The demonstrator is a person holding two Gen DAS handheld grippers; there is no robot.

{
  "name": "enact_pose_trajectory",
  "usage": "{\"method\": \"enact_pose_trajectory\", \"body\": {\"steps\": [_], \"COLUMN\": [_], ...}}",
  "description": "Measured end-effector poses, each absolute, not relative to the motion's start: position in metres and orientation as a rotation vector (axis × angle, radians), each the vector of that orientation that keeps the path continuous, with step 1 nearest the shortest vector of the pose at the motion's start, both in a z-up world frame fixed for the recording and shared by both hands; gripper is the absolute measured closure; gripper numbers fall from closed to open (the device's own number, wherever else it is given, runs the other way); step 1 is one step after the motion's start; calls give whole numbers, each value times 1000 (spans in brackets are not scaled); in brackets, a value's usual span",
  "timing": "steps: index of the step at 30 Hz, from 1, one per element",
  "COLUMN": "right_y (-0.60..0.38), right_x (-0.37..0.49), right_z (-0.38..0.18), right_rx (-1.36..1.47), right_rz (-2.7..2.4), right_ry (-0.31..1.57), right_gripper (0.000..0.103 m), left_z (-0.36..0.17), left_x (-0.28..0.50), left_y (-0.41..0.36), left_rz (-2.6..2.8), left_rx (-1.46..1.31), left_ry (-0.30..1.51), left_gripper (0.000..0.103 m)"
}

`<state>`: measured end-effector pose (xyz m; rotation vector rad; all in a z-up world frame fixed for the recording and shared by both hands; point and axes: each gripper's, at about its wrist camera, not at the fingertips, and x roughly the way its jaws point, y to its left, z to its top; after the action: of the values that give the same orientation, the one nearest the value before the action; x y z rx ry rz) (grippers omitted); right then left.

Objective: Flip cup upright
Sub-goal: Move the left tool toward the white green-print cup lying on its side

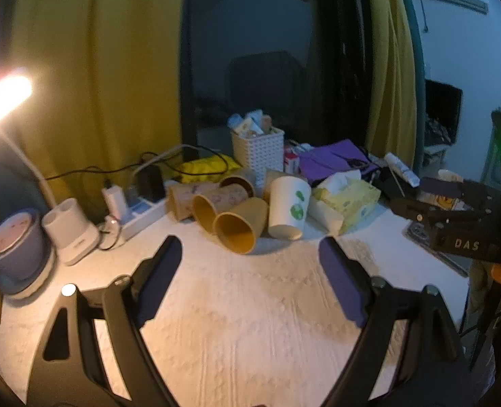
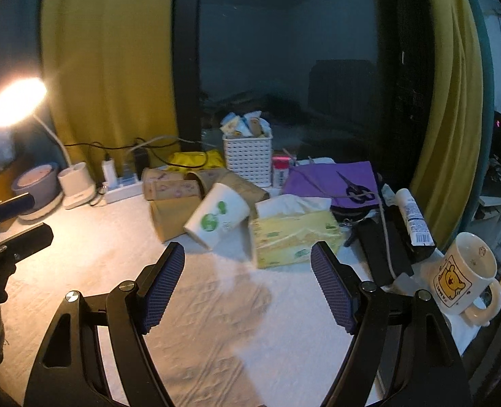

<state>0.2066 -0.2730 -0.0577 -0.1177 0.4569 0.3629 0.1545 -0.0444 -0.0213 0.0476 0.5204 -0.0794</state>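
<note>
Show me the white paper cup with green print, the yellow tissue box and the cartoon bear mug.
White paper cup with green print (image 2: 216, 218): right wrist view, side wall.
Yellow tissue box (image 2: 294, 240): right wrist view, front face.
Cartoon bear mug (image 2: 460, 271): right wrist view, outer wall.

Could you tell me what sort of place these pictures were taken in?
Probably a room at home, at night: a cluttered table under a lit desk lamp, yellow curtains beside a dark window, and paper cups, a tissue box and a cartoon mug lying about.

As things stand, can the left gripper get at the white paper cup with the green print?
Probably yes: the left gripper is open, with bare tabletop leading to the white cup, though brown cups crowd one side.
</note>
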Motion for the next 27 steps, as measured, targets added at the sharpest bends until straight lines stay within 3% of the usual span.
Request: {"method": "enact_pose_trajectory", "body": {"steps": [27], "right_y": [-290], "right_x": [307], "right_z": [-88], "right_rx": [-27], "right_rz": [326], "right_ry": [547], "right_gripper": [23], "left_z": [-66], "left_x": [319], "left_y": [-124], "left_rz": [-209], "left_rx": [293], "left_ry": [658], "left_gripper": [19]}}
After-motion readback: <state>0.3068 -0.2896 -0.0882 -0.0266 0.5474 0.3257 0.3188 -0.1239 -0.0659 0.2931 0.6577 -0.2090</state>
